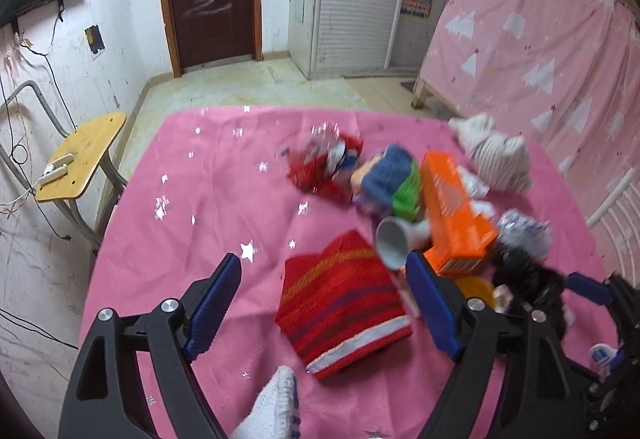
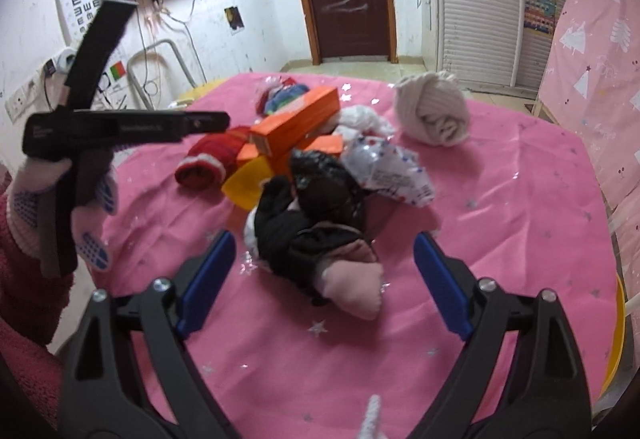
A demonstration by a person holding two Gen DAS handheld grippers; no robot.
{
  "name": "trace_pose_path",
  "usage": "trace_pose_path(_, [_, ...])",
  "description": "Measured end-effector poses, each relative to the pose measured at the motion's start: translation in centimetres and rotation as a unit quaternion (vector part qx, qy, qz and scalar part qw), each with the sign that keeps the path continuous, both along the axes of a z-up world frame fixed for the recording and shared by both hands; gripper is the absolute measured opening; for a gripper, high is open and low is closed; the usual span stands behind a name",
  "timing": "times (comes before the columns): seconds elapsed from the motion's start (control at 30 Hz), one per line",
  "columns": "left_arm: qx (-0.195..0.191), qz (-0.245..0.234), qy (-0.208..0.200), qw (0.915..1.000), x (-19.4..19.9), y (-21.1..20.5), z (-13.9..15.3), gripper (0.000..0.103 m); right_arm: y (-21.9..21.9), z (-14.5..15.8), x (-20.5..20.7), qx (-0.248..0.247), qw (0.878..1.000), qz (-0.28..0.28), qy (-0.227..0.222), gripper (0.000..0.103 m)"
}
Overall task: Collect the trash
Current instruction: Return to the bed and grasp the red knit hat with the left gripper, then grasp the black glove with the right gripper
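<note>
A pile of items lies on the pink tablecloth (image 1: 192, 239). An orange box (image 1: 452, 215) lies across it, also in the right wrist view (image 2: 296, 123). A white paper cup (image 1: 394, 241) lies on its side beside the box. A crumpled silver wrapper (image 2: 384, 171), a black plastic bag (image 2: 324, 183) and a red snack wrapper (image 1: 324, 163) lie among socks. My left gripper (image 1: 324, 271) is open over a folded red striped sock (image 1: 340, 303). My right gripper (image 2: 324, 251) is open, with a black and pink sock (image 2: 320, 251) between its fingers.
A rolled white striped sock (image 1: 496, 155) lies at the table's far right. A blue and green sock (image 1: 394, 179) sits mid-pile. A yellow object (image 2: 248, 183) lies under the box. A yellow chair (image 1: 84, 155) stands left of the table. A pink-covered bed (image 1: 540, 51) is at right.
</note>
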State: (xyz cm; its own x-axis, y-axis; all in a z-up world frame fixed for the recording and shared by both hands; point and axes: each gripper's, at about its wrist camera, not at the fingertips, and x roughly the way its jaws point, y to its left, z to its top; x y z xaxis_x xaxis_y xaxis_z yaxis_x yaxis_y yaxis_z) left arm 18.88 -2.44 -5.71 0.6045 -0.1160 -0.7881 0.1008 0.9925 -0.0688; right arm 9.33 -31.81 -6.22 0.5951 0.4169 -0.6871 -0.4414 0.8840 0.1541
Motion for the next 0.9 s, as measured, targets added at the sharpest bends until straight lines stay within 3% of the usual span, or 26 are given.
trace_pose_path(0.17, [0.014, -0.005, 0.007, 0.9999, 0.1, -0.2, -1.4, 0.076, 1.1, -0.2, -0.1, -0.018, 1.000, 0.008, 0.002, 0.086])
trace_pose_path(0.27, [0.027, -0.011, 0.002, 0.9996, 0.0, -0.7, -1.8, 0.075, 1.6, -0.4, -0.2, -0.034, 0.999, 0.006, 0.004, 0.073])
trace_pose_path(0.5, [0.048, -0.018, -0.005, 0.9987, -0.5, -1.4, -2.3, 0.036, 1.4, -0.6, -0.5, -0.037, 0.999, 0.002, 0.005, 0.060])
trace_pose_path(0.67, [0.039, -0.008, -0.008, 0.9992, -0.9, -1.0, -2.2, 0.026, 1.3, -0.5, -1.0, -0.029, 1.000, 0.005, 0.004, 0.052])
trace_pose_path(0.9, [0.021, 0.021, -0.021, 0.9993, -1.6, 0.6, -1.2, 0.017, 1.3, 0.1, -1.7, 0.037, 0.999, 0.035, 0.019, 0.050])
